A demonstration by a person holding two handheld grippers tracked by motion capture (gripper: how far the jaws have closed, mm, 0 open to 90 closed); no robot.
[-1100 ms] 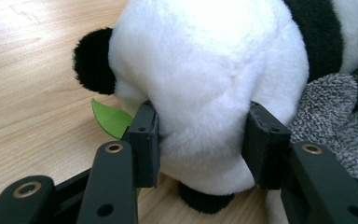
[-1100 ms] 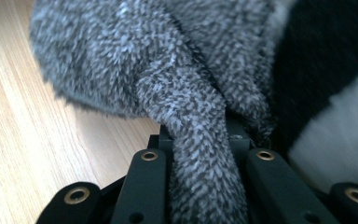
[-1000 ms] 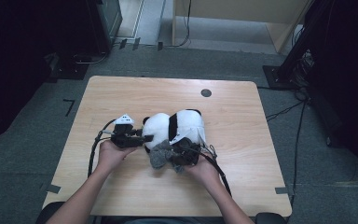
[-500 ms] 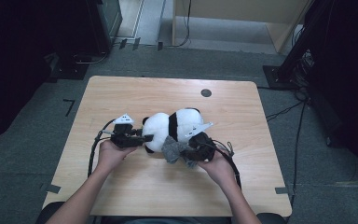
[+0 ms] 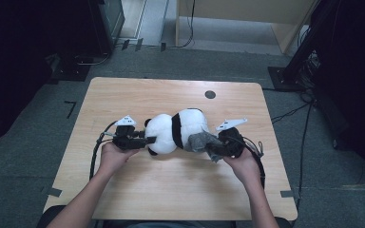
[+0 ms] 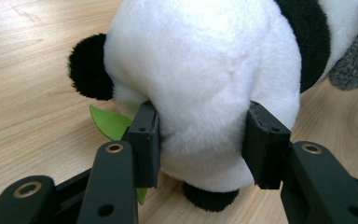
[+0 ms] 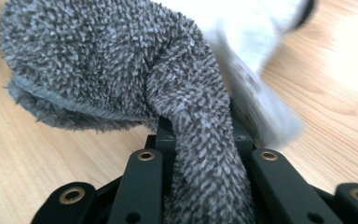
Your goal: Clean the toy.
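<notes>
A black-and-white panda plush (image 5: 176,130) lies on its side in the middle of the wooden table (image 5: 147,194). My left gripper (image 5: 147,141) is shut on its white head; in the left gripper view both pads press into the fur of the panda (image 6: 200,70), and a green felt leaf (image 6: 109,122) sticks out beside the left gripper (image 6: 200,140). At the panda's right end hangs a fuzzy grey cloth (image 5: 200,141). My right gripper (image 5: 217,148) is shut on it, and a fold of the grey cloth (image 7: 121,70) runs down between the jaws of the right gripper (image 7: 200,135).
A small black round hole (image 5: 210,94) sits near the table's far edge. Bare wood lies in front of and behind the plush. Cables trail from both grippers across the table. Dark cabinets and floor cables surround the table.
My right gripper has moved to the right and slightly up with the grey cloth, from in front of the panda's head to its right end. The left gripper has held still on the head.
</notes>
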